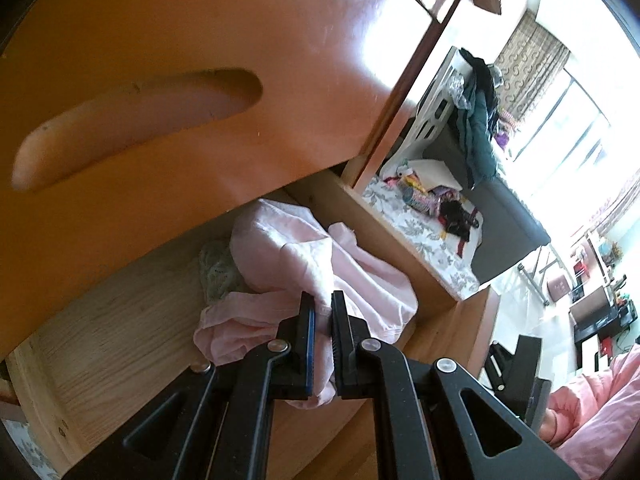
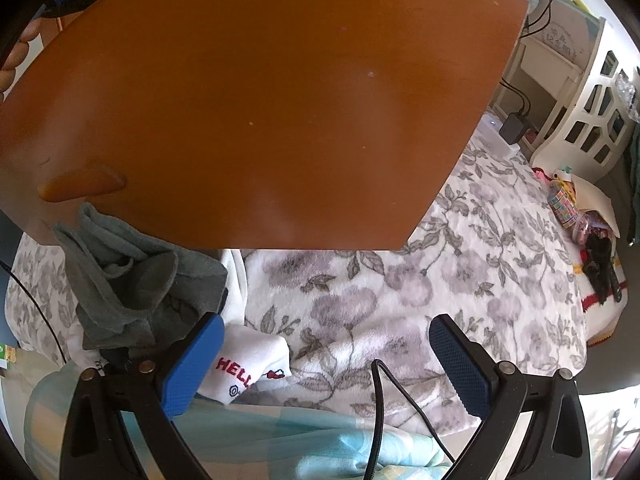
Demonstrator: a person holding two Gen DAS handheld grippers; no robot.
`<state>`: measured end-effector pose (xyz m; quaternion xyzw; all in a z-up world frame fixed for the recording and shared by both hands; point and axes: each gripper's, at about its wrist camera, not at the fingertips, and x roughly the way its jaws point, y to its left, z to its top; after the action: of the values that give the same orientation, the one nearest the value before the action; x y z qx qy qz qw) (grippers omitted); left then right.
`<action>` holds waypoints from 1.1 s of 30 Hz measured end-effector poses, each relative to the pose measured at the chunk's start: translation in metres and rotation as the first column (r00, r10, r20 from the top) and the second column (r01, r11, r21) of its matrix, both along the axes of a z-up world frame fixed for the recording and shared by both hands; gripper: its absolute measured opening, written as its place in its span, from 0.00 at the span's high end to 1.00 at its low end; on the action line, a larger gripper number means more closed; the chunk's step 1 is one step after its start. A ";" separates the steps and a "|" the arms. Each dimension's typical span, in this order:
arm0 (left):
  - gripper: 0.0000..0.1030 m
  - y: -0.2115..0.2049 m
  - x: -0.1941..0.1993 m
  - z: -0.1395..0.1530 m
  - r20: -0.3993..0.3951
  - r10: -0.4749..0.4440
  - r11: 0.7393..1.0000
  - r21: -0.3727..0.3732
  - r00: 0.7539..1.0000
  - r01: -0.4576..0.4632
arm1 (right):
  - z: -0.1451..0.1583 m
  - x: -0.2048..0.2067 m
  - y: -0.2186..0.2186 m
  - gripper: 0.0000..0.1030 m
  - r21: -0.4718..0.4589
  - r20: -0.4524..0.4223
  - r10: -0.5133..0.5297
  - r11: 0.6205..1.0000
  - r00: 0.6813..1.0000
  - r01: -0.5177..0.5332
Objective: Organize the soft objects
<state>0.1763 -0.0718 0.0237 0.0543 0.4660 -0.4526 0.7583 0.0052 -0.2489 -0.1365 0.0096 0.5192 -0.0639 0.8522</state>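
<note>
Pink garment [image 1: 320,276]: it lies in the open wooden drawer [image 1: 120,344], bunched against the drawer's right side wall, with one fold pulled toward the front edge.
Left gripper [image 1: 323,334]: the jaws are closed on a fold of the pink garment; thin cloth shows between the two pads and hangs out below them.
How the garment handles: I judge it light, very soft and limp. It will not keep any shape, and the free part will drag and sag when lifted. It is not fragile.
Where to hold: a pinch on a doubled fold, as now, seems safe; a single thin layer could slip out of the pads. The trailing part may catch on the drawer's edge.
Greenish knit item [image 1: 218,268]: it sits in the drawer just behind the pink garment, partly hidden; what it is I cannot tell.
Right gripper [image 2: 326,364]: the jaws stand wide open and hold nothing, over the floral blanket [image 2: 460,264] on the bed.
Grey sock [image 2: 136,280]: it lies on the blanket, touching the white sock [image 2: 256,364] with red letters; both are small, soft and easy to pinch at the middle.
</note>
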 end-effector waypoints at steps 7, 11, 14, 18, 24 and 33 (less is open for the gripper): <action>0.93 0.010 -0.006 0.018 0.003 0.022 0.997 -0.074 1.000 -0.022 | 0.001 -0.002 -0.002 0.00 0.004 0.005 -0.006 1.000 1.000 0.006; 0.93 0.019 -0.010 0.037 0.036 0.046 0.991 -0.126 0.998 -0.042 | 0.001 -0.002 -0.002 0.00 0.004 0.004 -0.010 1.000 1.000 0.010; 0.93 0.028 -0.014 0.053 0.058 0.072 0.985 -0.164 0.996 -0.061 | 0.002 -0.002 -0.002 0.00 -0.002 0.009 -0.008 1.000 1.000 0.008; 0.93 0.040 -0.021 0.072 0.081 0.110 0.974 -0.206 0.991 -0.091 | 0.003 -0.003 -0.001 0.00 -0.008 0.019 -0.010 1.000 1.000 0.010; 0.93 0.057 -0.036 0.101 0.115 0.175 0.957 -0.253 0.978 -0.142 | 0.004 -0.005 0.001 0.00 -0.023 0.031 -0.003 1.000 1.000 0.004; 0.96 0.078 -0.074 0.141 0.171 0.254 0.929 -0.317 0.952 -0.191 | 0.012 -0.014 0.005 0.00 -0.057 0.087 0.001 0.998 0.996 0.004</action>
<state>0.1021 0.0065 0.1651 -0.0663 0.3134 -0.4199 0.8491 -0.0086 -0.2442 -0.1248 -0.0116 0.4796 -0.0786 0.8739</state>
